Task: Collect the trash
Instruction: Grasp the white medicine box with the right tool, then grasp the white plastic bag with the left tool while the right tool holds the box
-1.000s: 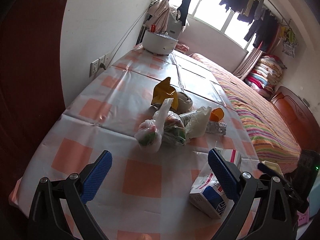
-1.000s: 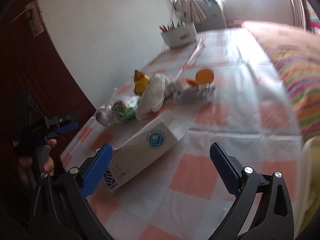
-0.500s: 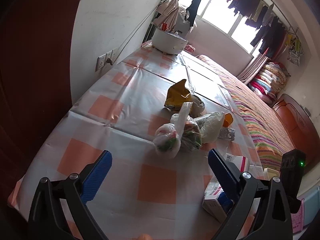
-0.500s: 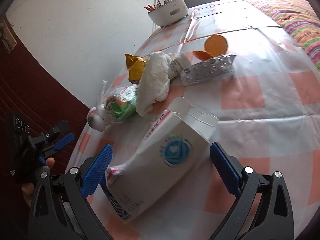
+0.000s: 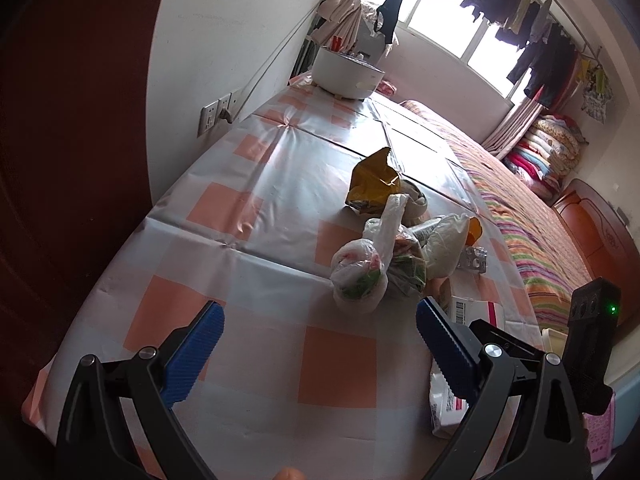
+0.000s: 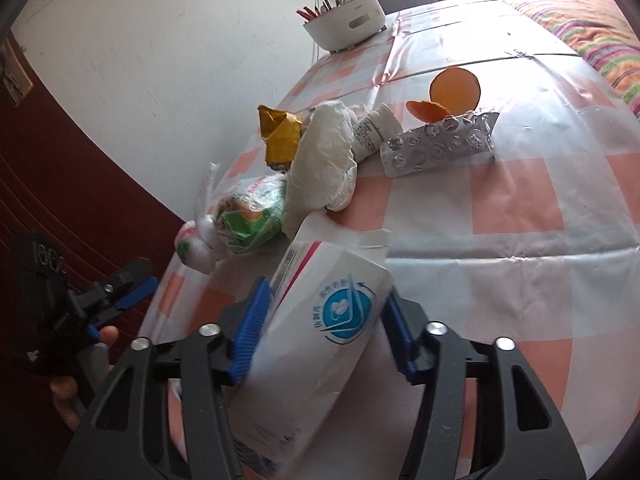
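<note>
**Carton gripped, 1st piece of trash in hand**

At the right wrist view's lower centre, the right gripper [image 6: 322, 320] has just been closing and now clamps the white carton [image 6: 316, 332] on the checked table [image 6: 520, 200]. Left gripper [image 5: 320, 344] gapes, holding nothing. Next: lift it clear, judged toward a bin not visible.

– What do my tools look like?

– My right gripper [image 6: 326, 320] has black arms with round silver screws and ridged blue pads [image 6: 250, 328]. My left gripper [image 5: 320, 344] looks just the same

– Anything else?

– A black box with a tiny green light [image 5: 612, 309] sits on the right one, and the left has a grey handle [image 6: 94, 364]
</note>
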The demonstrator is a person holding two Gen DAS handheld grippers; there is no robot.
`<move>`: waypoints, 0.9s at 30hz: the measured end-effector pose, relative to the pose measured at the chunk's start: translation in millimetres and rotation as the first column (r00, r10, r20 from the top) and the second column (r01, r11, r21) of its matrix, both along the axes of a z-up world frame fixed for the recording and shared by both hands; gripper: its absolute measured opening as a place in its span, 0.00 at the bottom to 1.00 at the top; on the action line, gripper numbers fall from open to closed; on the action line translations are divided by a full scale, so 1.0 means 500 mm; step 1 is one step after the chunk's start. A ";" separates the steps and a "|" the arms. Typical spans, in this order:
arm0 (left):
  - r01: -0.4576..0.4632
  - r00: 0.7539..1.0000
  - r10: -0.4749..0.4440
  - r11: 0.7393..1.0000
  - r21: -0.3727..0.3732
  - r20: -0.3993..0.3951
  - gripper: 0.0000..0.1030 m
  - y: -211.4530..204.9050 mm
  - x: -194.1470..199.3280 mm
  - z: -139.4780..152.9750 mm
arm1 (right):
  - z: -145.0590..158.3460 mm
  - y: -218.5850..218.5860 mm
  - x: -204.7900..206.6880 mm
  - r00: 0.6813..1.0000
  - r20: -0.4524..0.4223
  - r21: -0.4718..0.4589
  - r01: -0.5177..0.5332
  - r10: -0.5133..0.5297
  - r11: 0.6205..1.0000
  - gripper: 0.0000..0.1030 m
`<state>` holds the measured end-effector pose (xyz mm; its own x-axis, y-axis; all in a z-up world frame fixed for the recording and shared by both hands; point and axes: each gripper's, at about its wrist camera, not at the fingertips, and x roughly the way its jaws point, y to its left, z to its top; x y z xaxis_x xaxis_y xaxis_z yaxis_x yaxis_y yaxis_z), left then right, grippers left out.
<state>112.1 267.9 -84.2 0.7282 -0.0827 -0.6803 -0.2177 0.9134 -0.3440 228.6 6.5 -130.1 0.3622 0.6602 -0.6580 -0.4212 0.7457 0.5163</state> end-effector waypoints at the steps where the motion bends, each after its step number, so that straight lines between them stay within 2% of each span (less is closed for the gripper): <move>1: 0.007 1.000 -0.007 1.000 0.003 0.001 0.91 -0.003 0.002 0.001 | 0.004 -0.003 -0.002 1.000 0.005 0.015 -0.002 0.002 1.000 0.42; 9: 0.039 0.999 -0.039 0.999 0.006 -0.004 0.91 -0.022 0.045 -0.001 | 0.036 -0.030 -0.022 0.999 0.042 0.070 -0.004 0.001 0.998 0.39; 13: 0.053 0.999 -0.053 0.998 -0.028 -0.003 0.91 -0.029 0.079 -0.007 | 0.043 -0.044 -0.029 0.999 0.038 0.104 -0.003 -0.001 0.995 0.39; 16: 0.028 0.999 -0.027 0.998 -0.050 0.020 0.91 -0.032 0.097 -0.009 | 0.049 -0.057 -0.033 0.999 0.034 0.131 0.002 -0.006 0.991 0.39; 22: 0.016 0.999 -0.018 0.998 -0.058 -0.029 0.91 -0.048 0.142 -0.030 | 0.059 -0.087 -0.034 0.999 0.030 0.161 0.018 -0.023 0.987 0.39; 24: 0.003 0.999 -0.005 0.997 -0.072 -0.035 0.83 -0.051 0.152 -0.040 | 0.064 -0.097 -0.037 0.999 0.034 0.168 0.022 -0.028 0.986 0.39; 26: 0.012 0.999 -0.015 0.995 -0.094 -0.031 0.63 -0.050 0.159 -0.045 | 0.067 -0.104 -0.036 0.999 0.035 0.177 0.027 -0.034 0.984 0.39; 27: 0.011 1.000 -0.014 0.994 -0.106 -0.026 0.62 -0.050 0.160 -0.045 | 0.067 -0.107 -0.036 0.999 0.035 0.181 0.031 -0.038 0.983 0.39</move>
<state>191.8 243.1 -106.8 0.7085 -0.1644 -0.6863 -0.2170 0.8746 -0.4335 210.5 -47.2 -96.3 0.4091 0.7538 -0.5143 -0.4190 0.6558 0.6280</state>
